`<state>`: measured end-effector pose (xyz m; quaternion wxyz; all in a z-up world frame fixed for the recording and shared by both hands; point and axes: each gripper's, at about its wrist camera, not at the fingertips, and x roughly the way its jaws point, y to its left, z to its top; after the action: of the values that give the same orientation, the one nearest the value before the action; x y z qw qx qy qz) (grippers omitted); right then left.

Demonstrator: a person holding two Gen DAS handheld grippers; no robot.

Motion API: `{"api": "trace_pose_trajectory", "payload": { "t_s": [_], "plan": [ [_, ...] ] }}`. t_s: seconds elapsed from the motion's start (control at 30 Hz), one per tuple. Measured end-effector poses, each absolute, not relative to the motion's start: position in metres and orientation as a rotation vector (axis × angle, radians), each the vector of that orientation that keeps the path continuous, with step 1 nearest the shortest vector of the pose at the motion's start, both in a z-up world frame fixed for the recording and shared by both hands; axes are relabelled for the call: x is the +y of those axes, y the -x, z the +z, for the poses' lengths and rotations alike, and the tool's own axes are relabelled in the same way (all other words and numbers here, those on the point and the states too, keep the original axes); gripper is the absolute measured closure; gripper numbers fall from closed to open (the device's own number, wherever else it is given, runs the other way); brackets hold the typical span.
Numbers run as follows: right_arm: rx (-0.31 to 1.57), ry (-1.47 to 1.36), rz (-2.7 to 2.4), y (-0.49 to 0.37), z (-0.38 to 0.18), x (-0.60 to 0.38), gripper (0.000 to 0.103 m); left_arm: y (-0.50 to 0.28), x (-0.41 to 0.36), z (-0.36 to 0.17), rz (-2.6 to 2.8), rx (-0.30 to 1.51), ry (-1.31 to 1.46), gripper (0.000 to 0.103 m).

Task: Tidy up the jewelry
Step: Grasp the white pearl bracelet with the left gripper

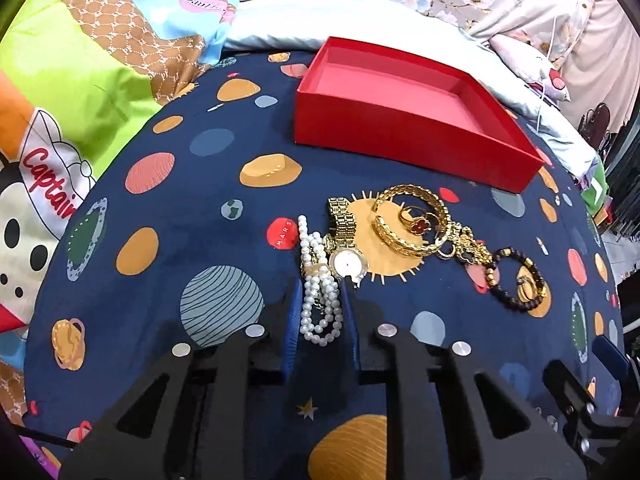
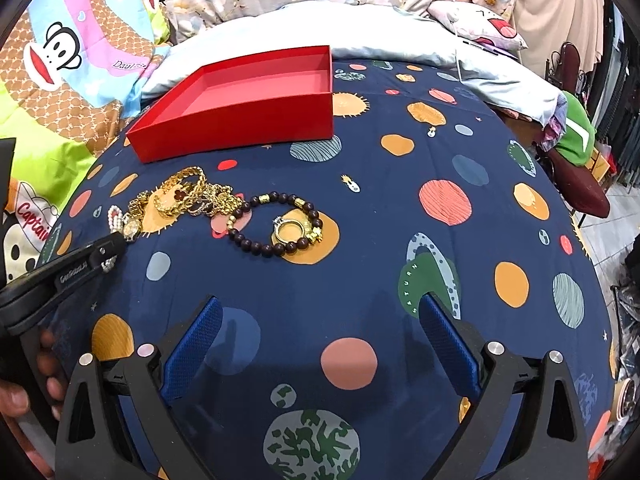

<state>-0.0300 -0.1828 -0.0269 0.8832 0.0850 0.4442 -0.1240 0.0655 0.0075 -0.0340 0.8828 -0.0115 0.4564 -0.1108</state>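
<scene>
An open red box (image 1: 404,120) stands empty on the planet-print bedspread; it also shows in the right wrist view (image 2: 236,108). In front of it lies a jewelry pile: a pearl bracelet (image 1: 318,280), a gold watch (image 1: 346,246), a gold bangle (image 1: 412,220) around a red clover ring (image 1: 418,222), a gold chain (image 1: 470,248) and a dark bead bracelet (image 1: 516,280) (image 2: 276,224) with gold rings (image 2: 290,230) inside it. My left gripper (image 1: 320,300) is shut on the pearl bracelet. My right gripper (image 2: 320,320) is open and empty, nearer than the bead bracelet.
Colourful cartoon pillows (image 1: 80,60) lie at the left and a pale blue pillow (image 2: 400,40) behind the box. The bed edge (image 2: 580,208) drops off at the right toward clutter and tiled floor. The left gripper's body (image 2: 68,268) shows at the right view's left edge.
</scene>
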Motion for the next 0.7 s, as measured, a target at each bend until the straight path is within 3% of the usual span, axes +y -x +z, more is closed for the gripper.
{"api": "trace_pose_trajectory", "payload": {
  "t_s": [0.13, 0.2, 0.37, 0.6, 0.63, 0.7],
  "plan": [
    [0.923, -0.182, -0.23, 0.027, -0.025, -0.182, 0.018, -0.055, 0.014, -0.021, -0.238, 0.921, 0.044, 0.085],
    [0.92, -0.192, -0.221, 0.023, -0.024, -0.184, 0.021, -0.049, 0.018, -0.013, -0.248, 0.909, 0.055, 0.103],
    [0.905, -0.234, -0.219, 0.008, -0.017, -0.194, 0.029, -0.039, 0.023, -0.004, -0.262, 0.897, 0.057, 0.103],
    [0.903, -0.238, -0.207, 0.004, -0.015, -0.19, 0.03, -0.04, 0.034, -0.017, -0.256, 0.941, 0.095, 0.103],
    [0.906, -0.239, -0.204, 0.005, -0.016, -0.189, 0.03, -0.041, 0.035, -0.019, -0.26, 0.944, 0.108, 0.098],
    [0.914, -0.241, -0.199, 0.005, -0.018, -0.187, 0.03, -0.045, 0.033, -0.021, -0.263, 0.954, 0.12, 0.067]
  ]
}}
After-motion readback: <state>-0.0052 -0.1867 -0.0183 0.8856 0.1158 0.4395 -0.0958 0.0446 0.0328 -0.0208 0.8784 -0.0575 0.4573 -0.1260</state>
